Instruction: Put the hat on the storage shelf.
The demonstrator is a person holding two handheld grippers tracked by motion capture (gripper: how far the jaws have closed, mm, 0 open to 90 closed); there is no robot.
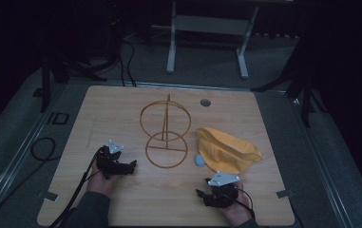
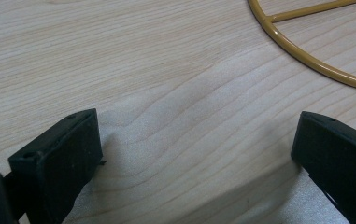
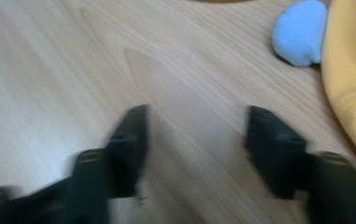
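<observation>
A gold wire stand (image 1: 165,133) with a round base ring and an upright ring sits mid-table; part of its base ring (image 2: 306,56) crosses the left gripper view's top right. An orange cloth (image 1: 226,151) lies crumpled to its right, with a small pale blue piece (image 1: 200,160) at its left edge. In the right gripper view the blue piece (image 3: 301,32) and orange cloth (image 3: 353,70) sit at the upper right. My left gripper (image 1: 132,165) is open over bare wood just left of the ring (image 2: 196,149). My right gripper (image 1: 200,193) is open and empty near the front edge (image 3: 196,140).
The wooden table (image 1: 121,109) has a round grommet hole (image 1: 205,102) at the back. Cables (image 1: 43,148) lie on the floor at the left. A white frame (image 1: 207,28) stands beyond the table's far edge.
</observation>
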